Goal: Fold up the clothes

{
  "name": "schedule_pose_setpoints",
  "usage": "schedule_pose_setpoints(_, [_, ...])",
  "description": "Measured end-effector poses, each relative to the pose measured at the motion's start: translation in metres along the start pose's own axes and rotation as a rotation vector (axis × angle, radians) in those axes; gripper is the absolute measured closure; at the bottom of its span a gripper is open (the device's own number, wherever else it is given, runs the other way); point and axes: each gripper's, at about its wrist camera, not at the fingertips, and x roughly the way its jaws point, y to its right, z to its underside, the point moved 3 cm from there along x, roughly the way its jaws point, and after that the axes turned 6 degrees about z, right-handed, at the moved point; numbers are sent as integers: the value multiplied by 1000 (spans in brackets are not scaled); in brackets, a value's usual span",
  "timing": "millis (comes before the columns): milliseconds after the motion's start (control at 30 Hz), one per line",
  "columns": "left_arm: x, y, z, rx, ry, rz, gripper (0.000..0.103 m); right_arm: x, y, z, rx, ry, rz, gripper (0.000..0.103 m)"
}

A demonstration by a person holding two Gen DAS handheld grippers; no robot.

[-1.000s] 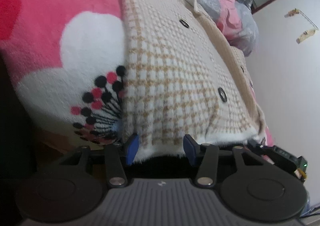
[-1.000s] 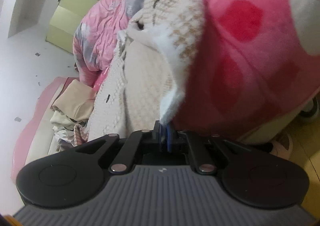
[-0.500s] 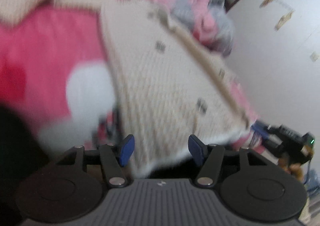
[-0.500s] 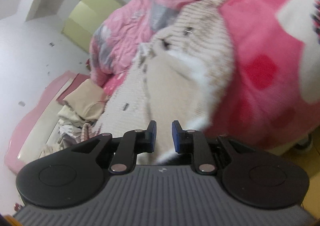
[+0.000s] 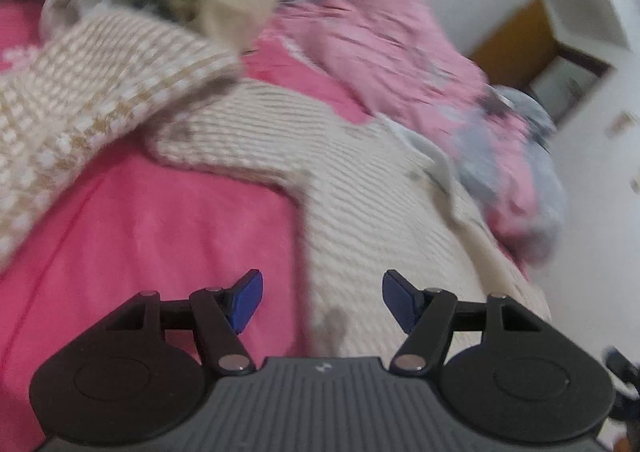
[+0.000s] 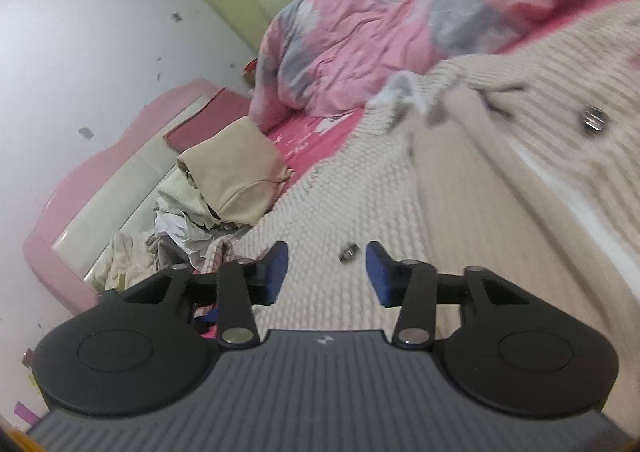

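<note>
We look along two grippers over a bed. The left gripper (image 5: 322, 302) has its blue pads (image 5: 245, 302) wide apart with nothing between them; its jaws have just been opening further. It hovers above the cardigan (image 5: 384, 220), a cream knit with a tan check, and touches nothing that we can see. The edge of the cardigan's body runs up the picture between the pads, so the left pad sits over the pink blanket (image 5: 160, 236) and the right pad over the knit. A sleeve (image 5: 228, 132) reaches away to the left, and a checked fold of the same garment lies across the upper left (the view is blurred, so fine detail is lost).

The right gripper (image 6: 327, 272) is also released, its pads parted about halfway and empty; its jaws have just been opening. It hangs over the cardigan (image 6: 360, 188), which spreads flat on the bed ahead and to the right. One dark button (image 6: 349, 253) shows just ahead, between the pads, and another button (image 6: 593, 120) lies farther off at the right.

Beyond the cardigan we see a crumpled pink and grey quilt (image 6: 384, 24), and to the left a heap of pale clothes (image 6: 200, 208) against the pink headboard (image 6: 100, 180).
</note>
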Motion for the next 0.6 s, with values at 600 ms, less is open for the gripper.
schedule_pose_setpoints(600, [94,-20,-54,-180,147,147,49,133,0,-67,-47,-117,83,57])
